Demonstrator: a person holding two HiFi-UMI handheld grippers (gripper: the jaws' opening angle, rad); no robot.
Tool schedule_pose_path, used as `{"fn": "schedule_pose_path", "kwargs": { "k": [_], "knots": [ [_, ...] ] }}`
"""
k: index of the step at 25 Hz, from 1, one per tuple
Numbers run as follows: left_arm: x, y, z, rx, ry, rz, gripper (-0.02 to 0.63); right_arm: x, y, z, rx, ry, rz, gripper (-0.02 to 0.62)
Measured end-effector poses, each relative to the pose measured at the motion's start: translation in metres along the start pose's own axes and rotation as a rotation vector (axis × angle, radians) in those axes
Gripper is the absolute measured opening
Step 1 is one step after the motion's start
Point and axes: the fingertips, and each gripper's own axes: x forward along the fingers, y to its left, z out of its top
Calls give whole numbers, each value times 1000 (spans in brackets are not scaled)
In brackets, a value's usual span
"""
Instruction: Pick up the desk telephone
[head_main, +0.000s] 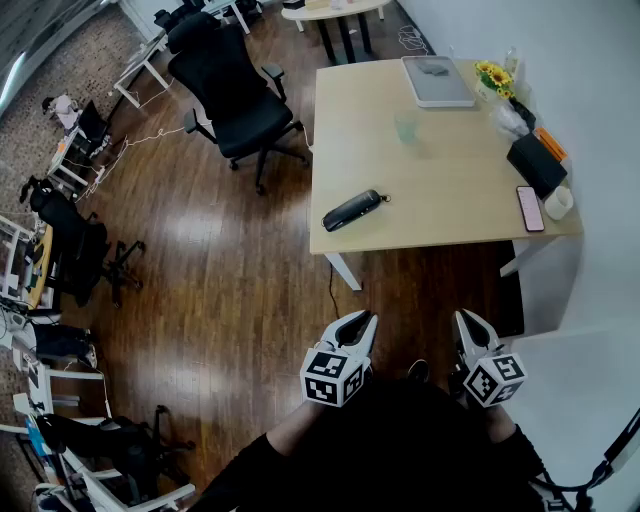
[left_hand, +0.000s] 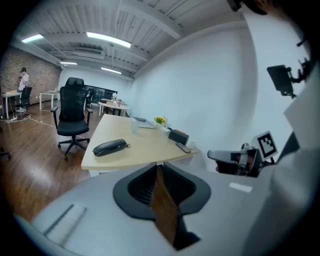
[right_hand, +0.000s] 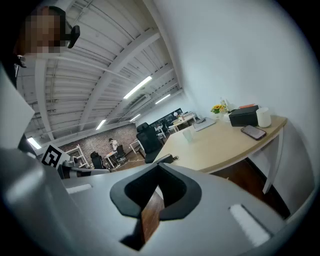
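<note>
The desk telephone (head_main: 352, 210), a black handset-shaped unit, lies near the front left corner of the light wooden table (head_main: 440, 190). It also shows in the left gripper view (left_hand: 110, 146), and it peeks over the jaws in the right gripper view (right_hand: 165, 159). My left gripper (head_main: 365, 319) and right gripper (head_main: 463, 318) hang side by side above the wooden floor, well short of the table's front edge. Both are shut and hold nothing. In their own views, the left gripper (left_hand: 157, 166) and right gripper (right_hand: 159, 165) have their jaws meeting at the tips.
On the table are a grey tablet (head_main: 437, 80), a glass (head_main: 406, 127), yellow flowers (head_main: 492, 75), a black box (head_main: 536, 163), a smartphone (head_main: 530, 208) and a white cup (head_main: 558, 203). A black office chair (head_main: 235, 95) stands left of the table. A white wall runs along the right.
</note>
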Motion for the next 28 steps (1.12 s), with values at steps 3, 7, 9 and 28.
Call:
{"fn": "schedule_pose_path", "kwargs": {
  "k": [3, 7, 9, 28],
  "knots": [
    [1, -2, 5, -5, -28, 25, 8, -5, -8, 5, 8, -6, 0, 2],
    [8, -18, 9, 28, -36, 20, 6, -9, -20, 12, 11, -27, 15, 2],
    [11, -24, 14, 64, -43, 32, 5, -10, -26, 17, 15, -34, 23, 2],
    [38, 10, 49, 51, -102, 181, 76, 30, -70, 36, 40, -16, 72, 2]
  ]
}}
